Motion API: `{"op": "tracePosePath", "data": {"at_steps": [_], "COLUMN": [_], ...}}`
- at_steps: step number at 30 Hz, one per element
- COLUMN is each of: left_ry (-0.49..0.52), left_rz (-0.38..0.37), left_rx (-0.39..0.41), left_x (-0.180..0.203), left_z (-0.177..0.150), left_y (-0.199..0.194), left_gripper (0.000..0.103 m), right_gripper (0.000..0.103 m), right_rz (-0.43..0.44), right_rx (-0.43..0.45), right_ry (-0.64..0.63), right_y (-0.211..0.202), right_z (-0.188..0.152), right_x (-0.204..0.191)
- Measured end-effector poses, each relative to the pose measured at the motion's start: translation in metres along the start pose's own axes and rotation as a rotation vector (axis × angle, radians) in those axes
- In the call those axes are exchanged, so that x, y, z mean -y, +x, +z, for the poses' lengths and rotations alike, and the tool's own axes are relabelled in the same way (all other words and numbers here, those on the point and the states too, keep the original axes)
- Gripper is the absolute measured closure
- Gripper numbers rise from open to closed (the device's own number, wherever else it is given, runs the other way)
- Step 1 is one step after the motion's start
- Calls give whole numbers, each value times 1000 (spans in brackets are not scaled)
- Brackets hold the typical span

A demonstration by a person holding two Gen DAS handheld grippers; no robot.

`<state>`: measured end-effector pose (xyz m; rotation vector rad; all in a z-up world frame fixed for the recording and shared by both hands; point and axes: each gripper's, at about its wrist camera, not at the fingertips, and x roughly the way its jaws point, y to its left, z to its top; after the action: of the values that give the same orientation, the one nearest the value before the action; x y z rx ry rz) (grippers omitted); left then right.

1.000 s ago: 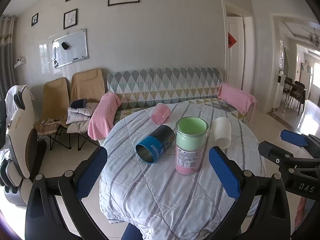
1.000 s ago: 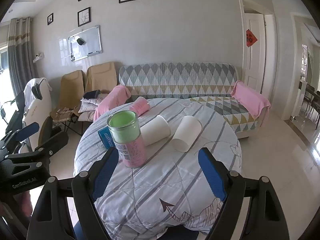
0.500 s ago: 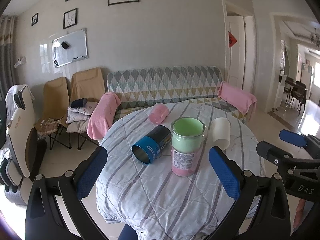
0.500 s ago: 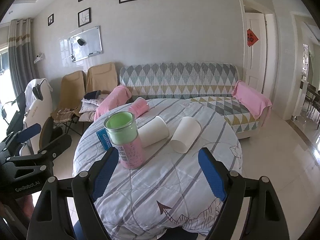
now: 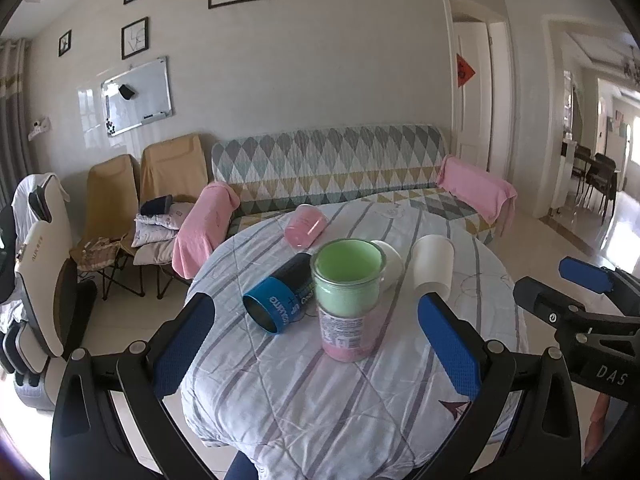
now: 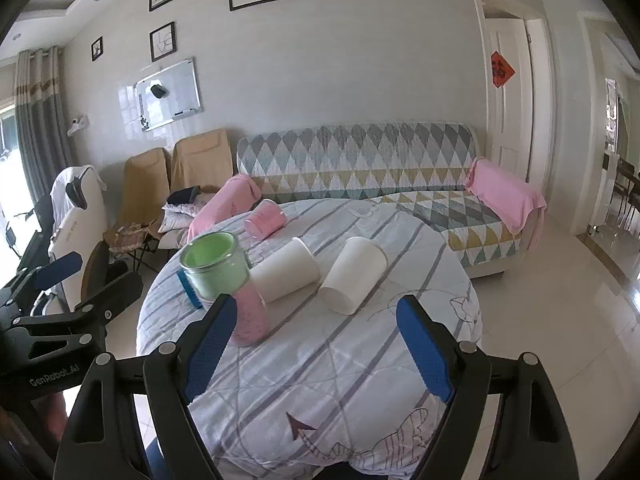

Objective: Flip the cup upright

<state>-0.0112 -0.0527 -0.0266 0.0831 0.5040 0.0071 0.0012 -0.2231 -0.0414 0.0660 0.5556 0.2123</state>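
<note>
A round table (image 5: pixel 304 400) with a striped cloth holds several cups. A green and pink cup (image 5: pixel 347 300) stands upright. A blue cup (image 5: pixel 280 300) lies on its side to its left. A pink cup (image 5: pixel 305 226) lies at the far side. Two white cups (image 6: pixel 285 275) (image 6: pixel 353 276) lie on their sides. My left gripper (image 5: pixel 316 344) is open, in front of the green cup and the blue cup. My right gripper (image 6: pixel 316 344) is open, in front of the white cups, with the green cup (image 6: pixel 224 280) by its left finger.
A patterned sofa (image 5: pixel 328 168) with pink towels stands behind the table. Folding chairs (image 5: pixel 132 196) and a white chair (image 5: pixel 36 264) stand at the left. The table edge (image 6: pixel 476 320) drops to a tiled floor on the right. A doorway (image 6: pixel 512 92) lies beyond.
Both grippers have shifted a little to the right and nearer the table. The cups have not moved. Both grippers stay open.
</note>
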Motion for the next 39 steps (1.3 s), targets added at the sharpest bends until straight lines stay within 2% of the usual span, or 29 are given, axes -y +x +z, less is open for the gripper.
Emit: {"op": "tracePosePath", "data": {"at_steps": [13, 39], "left_ry": [28, 21], "left_rz": [35, 49], "left_rx": [-2, 12], "left_x": [25, 25], "left_z": [-1, 3], "left_y": [2, -6], "left_gripper": [0, 0], "right_gripper": [20, 20], "right_rz": [43, 62], "right_rx": [-4, 7], "right_ry": [10, -16], "right_y": [7, 3], "right_z": [-1, -4], "right_x": [16, 12]}}
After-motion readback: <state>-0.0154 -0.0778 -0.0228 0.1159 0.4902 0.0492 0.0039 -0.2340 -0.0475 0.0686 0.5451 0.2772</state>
